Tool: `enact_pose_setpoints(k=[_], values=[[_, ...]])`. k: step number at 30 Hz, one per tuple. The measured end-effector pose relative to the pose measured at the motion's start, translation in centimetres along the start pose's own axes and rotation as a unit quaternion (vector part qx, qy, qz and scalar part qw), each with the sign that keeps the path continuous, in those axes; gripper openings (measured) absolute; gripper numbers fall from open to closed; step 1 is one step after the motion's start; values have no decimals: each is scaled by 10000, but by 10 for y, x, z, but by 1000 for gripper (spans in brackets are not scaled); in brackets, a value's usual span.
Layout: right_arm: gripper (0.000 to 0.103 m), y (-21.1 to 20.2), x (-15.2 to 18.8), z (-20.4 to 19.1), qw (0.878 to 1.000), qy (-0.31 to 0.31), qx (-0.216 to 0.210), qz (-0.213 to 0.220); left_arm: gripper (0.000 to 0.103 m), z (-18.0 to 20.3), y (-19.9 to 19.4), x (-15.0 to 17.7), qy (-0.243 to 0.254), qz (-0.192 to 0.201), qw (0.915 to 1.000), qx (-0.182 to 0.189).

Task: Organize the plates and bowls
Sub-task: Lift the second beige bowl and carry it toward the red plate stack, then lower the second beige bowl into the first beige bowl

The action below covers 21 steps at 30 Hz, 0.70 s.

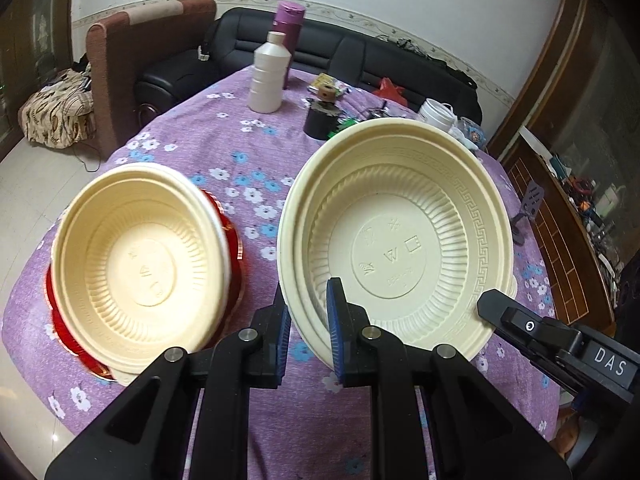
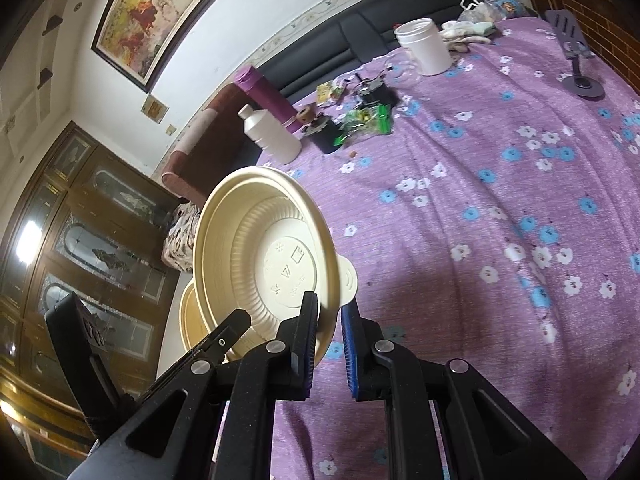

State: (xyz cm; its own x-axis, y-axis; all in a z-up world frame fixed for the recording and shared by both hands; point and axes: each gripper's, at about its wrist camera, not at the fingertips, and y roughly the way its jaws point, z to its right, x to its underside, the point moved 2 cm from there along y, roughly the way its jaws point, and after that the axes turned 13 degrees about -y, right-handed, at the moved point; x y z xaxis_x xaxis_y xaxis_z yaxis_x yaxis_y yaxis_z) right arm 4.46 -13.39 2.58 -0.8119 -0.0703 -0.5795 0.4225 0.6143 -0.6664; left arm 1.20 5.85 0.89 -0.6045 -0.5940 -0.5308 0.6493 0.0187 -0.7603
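Both tools pinch one cream bowl (image 1: 396, 236). Left gripper (image 1: 308, 320) squeezes its near rim, and right gripper (image 2: 330, 340) squeezes the other side. That bowl hangs tilted above the purple flowered cloth (image 1: 240, 152). Beside it, another cream bowl (image 1: 140, 264) sits on red plates (image 1: 232, 240). Farther back stands a white bottle (image 1: 269, 76).
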Motion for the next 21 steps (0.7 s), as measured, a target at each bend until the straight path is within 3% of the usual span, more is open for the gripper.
enact_pose_setpoints(k=[10,21], values=[[12,23,-2,-49,9983,-394,-392,-155,15,-48,-27,-14,-395,319,9987,-103],[11,67,7,-112,9911,-883,-822,-570,16,-116,-41,-21,-919,494,9934,-478]])
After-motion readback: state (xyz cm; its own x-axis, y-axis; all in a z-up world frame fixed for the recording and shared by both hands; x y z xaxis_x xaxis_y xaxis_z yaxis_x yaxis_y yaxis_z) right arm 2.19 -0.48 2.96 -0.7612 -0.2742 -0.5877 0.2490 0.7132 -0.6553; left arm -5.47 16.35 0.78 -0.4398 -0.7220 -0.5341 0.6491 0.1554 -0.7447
